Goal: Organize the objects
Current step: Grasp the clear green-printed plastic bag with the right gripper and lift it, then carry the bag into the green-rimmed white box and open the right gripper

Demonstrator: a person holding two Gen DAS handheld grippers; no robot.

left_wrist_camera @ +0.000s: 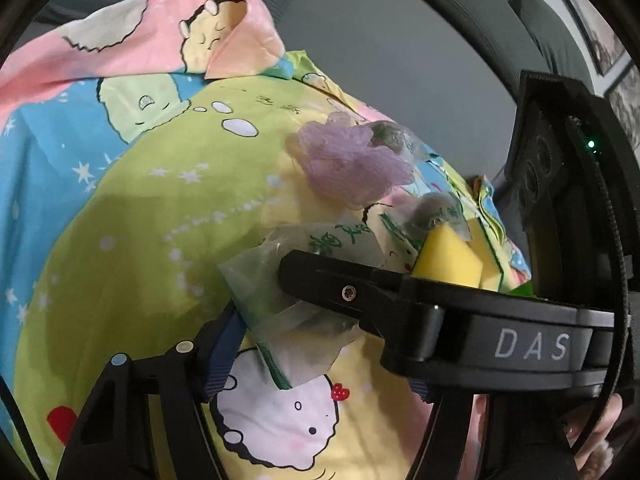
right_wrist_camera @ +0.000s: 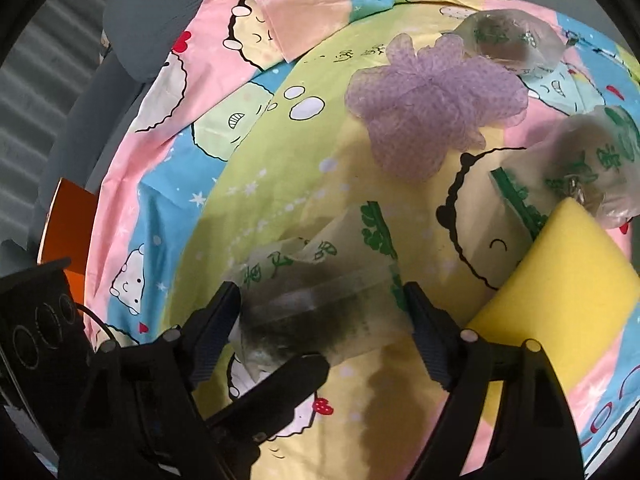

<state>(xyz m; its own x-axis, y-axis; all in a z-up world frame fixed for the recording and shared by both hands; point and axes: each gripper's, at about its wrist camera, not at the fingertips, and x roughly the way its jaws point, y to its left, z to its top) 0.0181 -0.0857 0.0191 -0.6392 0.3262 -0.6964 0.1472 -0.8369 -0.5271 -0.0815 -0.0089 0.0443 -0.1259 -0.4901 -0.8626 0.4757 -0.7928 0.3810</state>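
On a cartoon-printed bedsheet (right_wrist_camera: pixel 260 184) spread over grey upholstery (right_wrist_camera: pixel 160 20), a clear plastic bag (right_wrist_camera: pixel 344 248) with green print lies crumpled near the front, and both handheld tongs meet at it. The right gripper (right_wrist_camera: pixel 320 304) points steeply down with its jaws wide apart, the bag lying between them and one pad at each edge of it; the film does not look squeezed, so no firm hold shows. The left gripper (left_wrist_camera: pixel 320 360) comes in from the side with one pad against the bag's edge, but the right gripper's finger crosses in front of its other pad, so whether it has hold of the bag cannot be told. The bag looks very light, limp and slippery, likely to slide or fold away from a loose pinch; a bunched fold or the printed sealed edge seems the safest place to grip. Just right of it lies a yellow sponge (right_wrist_camera: pixel 560 280), close enough to be nudged. Farther back sit a purple mesh bath pouf (right_wrist_camera: pixel 432 104) and two more clear bags (right_wrist_camera: pixel 508 40) (right_wrist_camera: pixel 592 160). An orange object (right_wrist_camera: pixel 68 232) shows beyond the sheet's left edge. The crossed grippers themselves crowd the bag most.
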